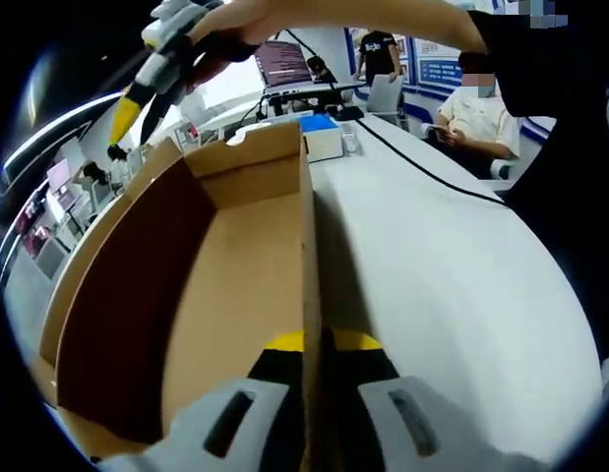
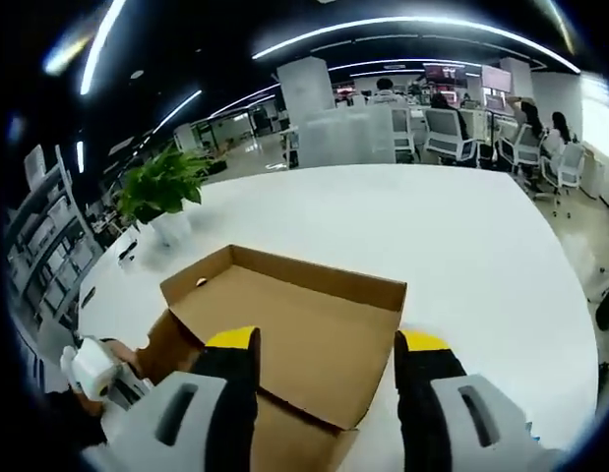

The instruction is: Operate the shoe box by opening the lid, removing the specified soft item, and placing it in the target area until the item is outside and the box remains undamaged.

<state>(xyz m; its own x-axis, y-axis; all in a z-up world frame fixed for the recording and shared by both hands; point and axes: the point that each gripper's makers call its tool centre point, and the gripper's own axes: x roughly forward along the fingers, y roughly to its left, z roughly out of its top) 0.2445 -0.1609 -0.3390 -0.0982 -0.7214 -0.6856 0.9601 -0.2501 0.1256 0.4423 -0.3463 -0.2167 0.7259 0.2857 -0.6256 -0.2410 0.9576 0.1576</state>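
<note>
The brown cardboard shoe box point(image 1: 235, 285) lies open on the white table point(image 1: 452, 275), and its inside shows bare cardboard. My left gripper point(image 1: 319, 341) is shut on the box's right side wall, one yellow-tipped jaw on each face. My right gripper point(image 1: 127, 123), held by a hand, hovers above the box's far left corner. From the right gripper view, the box point(image 2: 304, 324) lies below my right gripper point(image 2: 329, 341), whose jaws stand wide apart with nothing between them. The left gripper point(image 2: 92, 372) shows at the box's lower left edge.
A small blue and white box point(image 1: 324, 133) and a black cable point(image 1: 422, 162) lie on the table beyond the shoe box. A person point(image 1: 476, 113) sits at the far edge. A potted plant point(image 2: 161, 187) stands near the table's rim. Office chairs point(image 2: 452, 133) line the background.
</note>
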